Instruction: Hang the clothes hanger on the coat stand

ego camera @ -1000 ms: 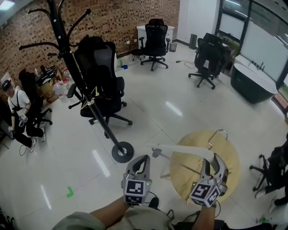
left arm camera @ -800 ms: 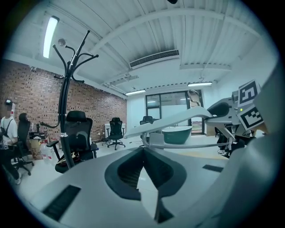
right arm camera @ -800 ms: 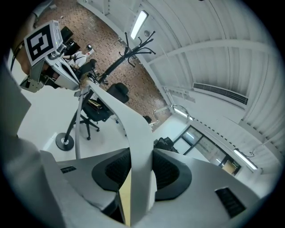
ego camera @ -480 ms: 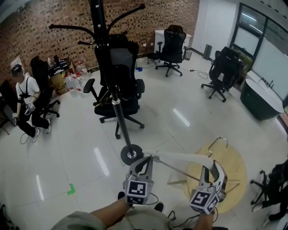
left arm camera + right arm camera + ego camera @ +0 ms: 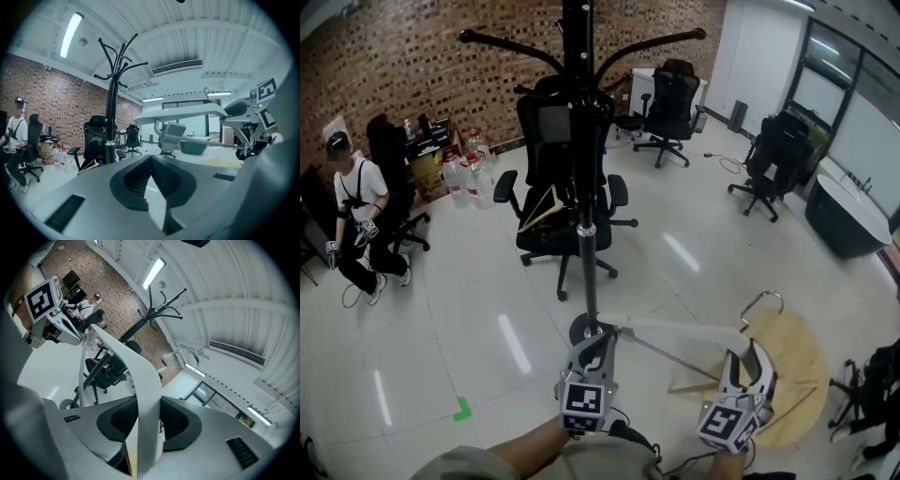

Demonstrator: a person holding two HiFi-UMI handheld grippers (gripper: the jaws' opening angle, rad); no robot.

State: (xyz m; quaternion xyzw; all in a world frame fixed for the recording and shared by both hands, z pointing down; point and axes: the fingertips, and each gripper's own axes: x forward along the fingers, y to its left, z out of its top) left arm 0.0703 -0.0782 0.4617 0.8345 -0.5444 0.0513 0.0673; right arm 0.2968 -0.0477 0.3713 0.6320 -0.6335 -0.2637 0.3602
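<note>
Office chair (image 5: 540,131) stands near seated person (image 5: 354,220), bottles (image 5: 467,178) apparently between.

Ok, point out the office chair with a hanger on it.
The black chair right behind the coat stand; the others show no wooden hanger.

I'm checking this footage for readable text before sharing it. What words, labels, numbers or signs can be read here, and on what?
No words or numbers can be read in any view.
Left marker cube, right marker cube: black-and-white square patterns only, no letters.
Bottles by the brick wall: any labels too small to read.
</note>
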